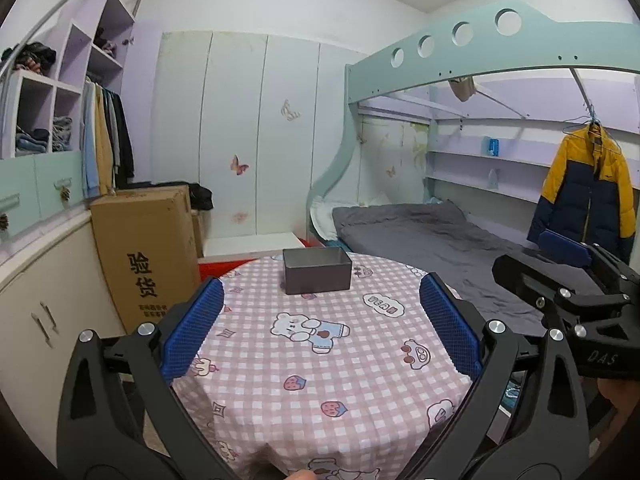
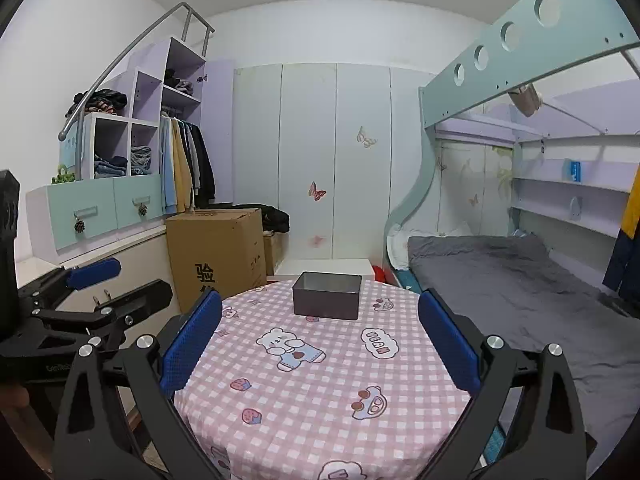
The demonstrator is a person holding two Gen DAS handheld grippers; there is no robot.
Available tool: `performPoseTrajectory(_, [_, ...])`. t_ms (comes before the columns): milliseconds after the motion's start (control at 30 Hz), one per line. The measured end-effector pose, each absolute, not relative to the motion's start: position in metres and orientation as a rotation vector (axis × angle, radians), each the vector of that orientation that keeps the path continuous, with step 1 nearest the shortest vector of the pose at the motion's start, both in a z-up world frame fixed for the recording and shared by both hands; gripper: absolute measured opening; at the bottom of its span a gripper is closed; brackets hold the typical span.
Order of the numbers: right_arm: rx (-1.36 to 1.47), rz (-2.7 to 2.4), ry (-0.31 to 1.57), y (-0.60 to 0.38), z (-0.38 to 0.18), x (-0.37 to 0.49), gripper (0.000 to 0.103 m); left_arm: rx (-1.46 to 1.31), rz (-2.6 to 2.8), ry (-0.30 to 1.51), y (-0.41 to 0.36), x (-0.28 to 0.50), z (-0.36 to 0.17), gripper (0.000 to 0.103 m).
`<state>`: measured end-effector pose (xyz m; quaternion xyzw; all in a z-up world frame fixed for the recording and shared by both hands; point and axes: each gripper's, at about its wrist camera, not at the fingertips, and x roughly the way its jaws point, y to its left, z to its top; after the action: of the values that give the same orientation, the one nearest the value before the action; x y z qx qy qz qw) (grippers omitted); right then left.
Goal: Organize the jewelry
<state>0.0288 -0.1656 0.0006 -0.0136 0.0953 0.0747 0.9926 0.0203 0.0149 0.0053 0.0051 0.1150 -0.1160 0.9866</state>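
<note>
Two tools hovering over the near edge of the table (image 1: pixel 320 400), both spread wide and gripping nothing. Left tool (image 1: pixel 320 320) framing the pink checked cloth (image 2: pixel 320 392) between its blue pads (image 1: pixel 192 332), nothing caught between them. Right tool (image 2: pixel 320 336) doing the same from just beside it, blue pads (image 2: pixel 448 340) splayed apart, showing in the left view as a black frame off the table's right edge. Sitting near the far edge, roughly at the middle of it: a grey open-topped box (image 2: pixel 327 295), upright, well apart from both tools; inside not showing from this angle. No jewelry showing anywhere on the cloth. Standing beyond the table's left edge, a brown cardboard carton (image 2: pixel 216 252); lying past the right edge, a grey-covered bed (image 1: pixel 432 232).
</note>
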Motion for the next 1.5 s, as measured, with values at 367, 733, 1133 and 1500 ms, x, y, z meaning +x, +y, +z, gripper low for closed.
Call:
performPoseTrajectory(367, [-0.079, 0.116, 0.122, -0.159, 0.008, -0.009, 0.095, 0.014, -0.196, 0.143, 0.016, -0.015, 0.016, 0.096])
performPoseTrajectory(733, [-0.093, 0.11, 0.077, -0.158, 0.011, -0.024, 0.095, 0.027, -0.137, 0.078, 0.016, -0.035, 0.025, 0.096])
performPoseTrajectory(1133, [-0.087, 0.123, 0.075, -0.156, 0.012, -0.026, 0.095, 0.02, -0.114, 0.061, 0.017, -0.042, 0.027, 0.096])
performPoseTrajectory(1500, [-0.085, 0.125, 0.084, -0.155, 0.011, -0.025, 0.095, 0.028, -0.098, 0.065, 0.016, -0.044, 0.029, 0.096])
